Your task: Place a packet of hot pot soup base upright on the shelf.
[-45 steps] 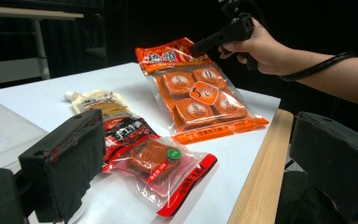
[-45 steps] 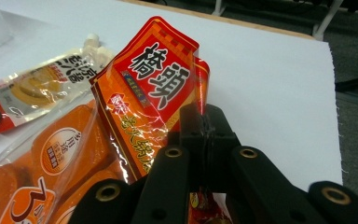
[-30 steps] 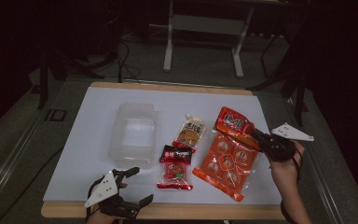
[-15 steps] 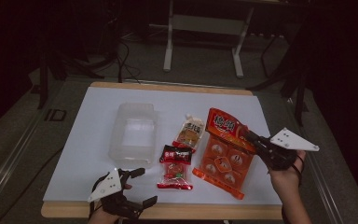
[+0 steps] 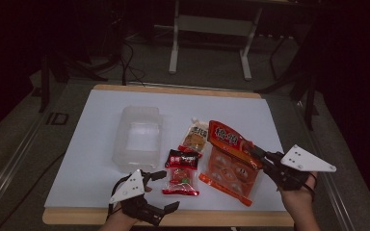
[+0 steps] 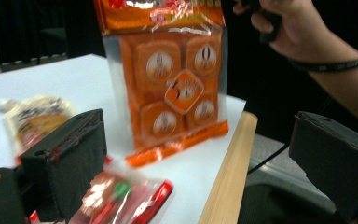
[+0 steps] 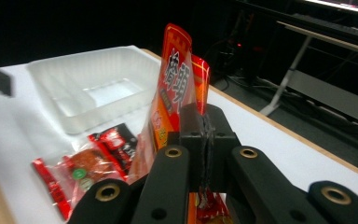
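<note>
A large orange snack bag [image 5: 229, 163] hangs tilted at the table's right side. My right gripper [image 5: 253, 153] is shut on its upper edge. In the right gripper view the jaws [image 7: 205, 140] pinch the bag's red top [image 7: 175, 84]. The bag's lower edge [image 6: 170, 88] still touches the white tabletop in the left gripper view. My left gripper [image 5: 167, 191] stands open by the front edge, just left of a small red packet [image 5: 180, 172]. Nothing is between its jaws [image 6: 200, 163].
An empty clear plastic tray [image 5: 138, 139] sits left of centre on the white table top [image 5: 91, 159]. A tan snack packet [image 5: 194, 137] lies between the tray and the orange bag. The wooden front edge [image 5: 221, 219] runs close under both hands.
The right gripper has lifted the orange bag's top and carried it toward the near side, so the bag stands more upright. The left gripper has shifted right toward the red packet.
</note>
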`<action>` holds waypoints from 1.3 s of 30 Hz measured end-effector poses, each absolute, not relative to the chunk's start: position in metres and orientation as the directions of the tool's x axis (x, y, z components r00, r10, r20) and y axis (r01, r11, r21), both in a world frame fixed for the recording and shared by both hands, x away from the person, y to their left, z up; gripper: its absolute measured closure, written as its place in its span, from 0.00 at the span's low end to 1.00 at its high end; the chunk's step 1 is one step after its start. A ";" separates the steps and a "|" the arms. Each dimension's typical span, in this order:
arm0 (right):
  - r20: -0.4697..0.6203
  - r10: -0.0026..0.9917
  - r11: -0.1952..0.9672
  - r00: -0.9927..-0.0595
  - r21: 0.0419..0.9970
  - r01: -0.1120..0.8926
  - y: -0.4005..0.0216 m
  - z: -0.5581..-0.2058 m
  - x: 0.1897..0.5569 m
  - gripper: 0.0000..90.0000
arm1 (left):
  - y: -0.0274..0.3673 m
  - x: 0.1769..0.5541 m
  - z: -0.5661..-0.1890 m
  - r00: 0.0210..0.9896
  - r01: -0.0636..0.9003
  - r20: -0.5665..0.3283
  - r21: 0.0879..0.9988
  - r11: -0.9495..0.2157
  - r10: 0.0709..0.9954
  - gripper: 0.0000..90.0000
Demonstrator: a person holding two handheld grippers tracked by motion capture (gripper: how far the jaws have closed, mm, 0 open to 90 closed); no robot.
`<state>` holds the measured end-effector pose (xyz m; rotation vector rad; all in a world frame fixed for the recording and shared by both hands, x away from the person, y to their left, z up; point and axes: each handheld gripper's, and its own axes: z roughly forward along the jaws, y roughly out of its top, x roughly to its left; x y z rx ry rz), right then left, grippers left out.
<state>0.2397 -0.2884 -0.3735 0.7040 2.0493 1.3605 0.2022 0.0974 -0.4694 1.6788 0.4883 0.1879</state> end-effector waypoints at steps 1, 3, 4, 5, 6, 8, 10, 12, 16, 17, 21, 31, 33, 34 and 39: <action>-0.176 0.692 0.345 -0.700 0.932 0.108 -0.289 -0.374 0.237 0.98 | 0.094 0.205 -0.468 0.893 0.207 -0.148 0.974 -0.095 0.426 0.05; -0.182 0.689 0.353 -0.702 0.930 0.105 -0.290 -0.373 0.233 0.98 | 0.086 0.212 -0.464 0.893 0.216 -0.155 0.971 -0.100 0.423 0.04; -0.178 0.685 0.350 -0.706 0.931 0.105 -0.290 -0.373 0.229 0.98 | 0.084 0.214 -0.463 0.894 0.214 -0.153 0.972 -0.099 0.421 0.04; -0.181 0.682 0.354 -0.708 0.930 0.103 -0.291 -0.373 0.227 0.98 | 0.080 0.217 -0.462 0.896 0.205 -0.144 0.973 -0.104 0.419 0.04; -0.188 0.682 0.359 -0.707 0.928 0.099 -0.290 -0.373 0.225 0.98 | 0.076 0.219 -0.460 0.900 0.193 -0.129 0.975 -0.114 0.417 0.04; -0.192 0.674 0.363 -0.714 0.927 0.092 -0.290 -0.372 0.220 0.98 | 0.069 0.223 -0.458 0.899 0.156 -0.089 0.980 -0.126 0.428 0.03; -0.207 0.670 0.375 -0.712 0.923 0.084 -0.289 -0.372 0.216 0.98 | 0.062 0.229 -0.455 0.902 0.142 -0.079 0.983 -0.118 0.424 0.02; -0.212 0.666 0.380 -0.715 0.922 0.080 -0.289 -0.372 0.213 0.98 | 0.055 0.236 -0.452 0.902 0.111 -0.046 0.986 -0.127 0.430 0.02; -0.212 0.660 0.384 -0.721 0.920 0.081 -0.288 -0.372 0.210 0.98 | 0.042 0.256 -0.448 0.904 0.174 -0.105 0.976 -0.133 0.415 0.02; -0.219 0.659 0.390 -0.720 0.918 0.078 -0.287 -0.373 0.210 0.98 | 0.039 0.260 -0.447 0.898 0.192 -0.113 0.970 -0.147 0.424 0.02; -0.208 0.663 0.388 -0.719 0.917 0.092 -0.289 -0.374 0.211 0.98 | 0.025 0.275 -0.450 0.900 0.176 -0.090 0.970 -0.167 0.427 0.02; -0.203 0.645 0.384 -0.737 0.920 0.082 -0.289 -0.372 0.208 0.98 | 0.003 0.309 -0.468 0.925 0.201 -0.116 0.958 -0.205 0.363 0.14; -0.205 0.642 0.386 -0.739 0.919 0.081 -0.288 -0.371 0.208 0.98 | 0.001 0.314 -0.471 0.934 0.200 -0.128 0.961 -0.191 0.333 0.17; -0.203 0.641 0.385 -0.740 0.919 0.081 -0.288 -0.371 0.207 0.98 | 0.000 0.317 -0.472 0.943 0.205 -0.143 0.960 -0.188 0.299 0.19; -0.205 0.630 0.388 -0.749 0.919 0.075 -0.286 -0.369 0.208 0.98 | -0.002 0.329 -0.477 0.967 0.211 -0.179 0.962 -0.171 0.182 0.31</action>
